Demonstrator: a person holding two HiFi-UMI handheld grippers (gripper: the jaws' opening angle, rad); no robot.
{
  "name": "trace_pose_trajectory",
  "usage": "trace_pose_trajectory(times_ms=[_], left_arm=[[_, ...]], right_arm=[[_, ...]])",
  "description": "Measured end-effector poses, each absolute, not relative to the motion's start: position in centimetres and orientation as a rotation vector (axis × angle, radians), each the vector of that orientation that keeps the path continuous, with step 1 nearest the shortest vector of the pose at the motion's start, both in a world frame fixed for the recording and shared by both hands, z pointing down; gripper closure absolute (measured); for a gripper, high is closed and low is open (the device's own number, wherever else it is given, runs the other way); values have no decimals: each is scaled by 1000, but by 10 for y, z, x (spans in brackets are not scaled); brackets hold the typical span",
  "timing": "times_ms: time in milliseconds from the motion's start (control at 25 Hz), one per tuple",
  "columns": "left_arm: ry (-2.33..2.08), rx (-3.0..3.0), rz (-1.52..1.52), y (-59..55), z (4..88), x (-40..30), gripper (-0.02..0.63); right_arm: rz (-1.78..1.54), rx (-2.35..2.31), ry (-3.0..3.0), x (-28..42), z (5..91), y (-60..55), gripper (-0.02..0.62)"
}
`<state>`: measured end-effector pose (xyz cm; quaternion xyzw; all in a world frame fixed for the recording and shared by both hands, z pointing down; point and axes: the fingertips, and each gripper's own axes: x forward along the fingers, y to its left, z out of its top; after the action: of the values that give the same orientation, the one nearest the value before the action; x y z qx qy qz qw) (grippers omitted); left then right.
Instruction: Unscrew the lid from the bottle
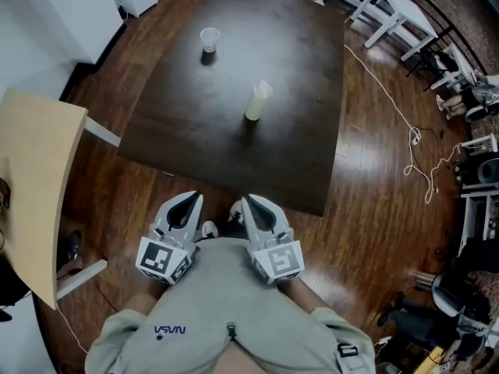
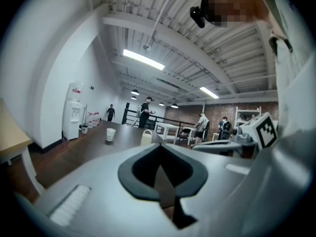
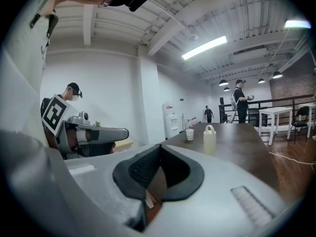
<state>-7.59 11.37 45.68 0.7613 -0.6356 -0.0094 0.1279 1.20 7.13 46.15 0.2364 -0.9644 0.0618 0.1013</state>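
Note:
A pale yellowish bottle [image 1: 256,102] with its lid on stands upright near the middle of the dark table [image 1: 179,131]. It shows small in the left gripper view [image 2: 146,137] and the right gripper view [image 3: 209,139]. My left gripper [image 1: 192,201] and right gripper [image 1: 248,203] are both shut and empty, held side by side close to my chest, short of the table's near edge. Each is well away from the bottle.
A white paper cup [image 1: 209,39] stands at the table's far left. A light wooden table [image 1: 31,185] is at my left. A white cable [image 1: 390,100] trails over the floor at right, beside white benches [image 1: 398,10]. People stand far off in the room.

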Motion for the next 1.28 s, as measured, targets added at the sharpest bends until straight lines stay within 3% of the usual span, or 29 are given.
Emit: trace_pose_trajectory(times_ms=[720,1280], left_arm=[[-1893,2212,102,34,446,-96,603],[-1580,2393,97,-20,454,-124,604]], right_arm=[[180,616,-2959,-22,446,0,597],[222,1016,-2771,-38,456,-46,597]])
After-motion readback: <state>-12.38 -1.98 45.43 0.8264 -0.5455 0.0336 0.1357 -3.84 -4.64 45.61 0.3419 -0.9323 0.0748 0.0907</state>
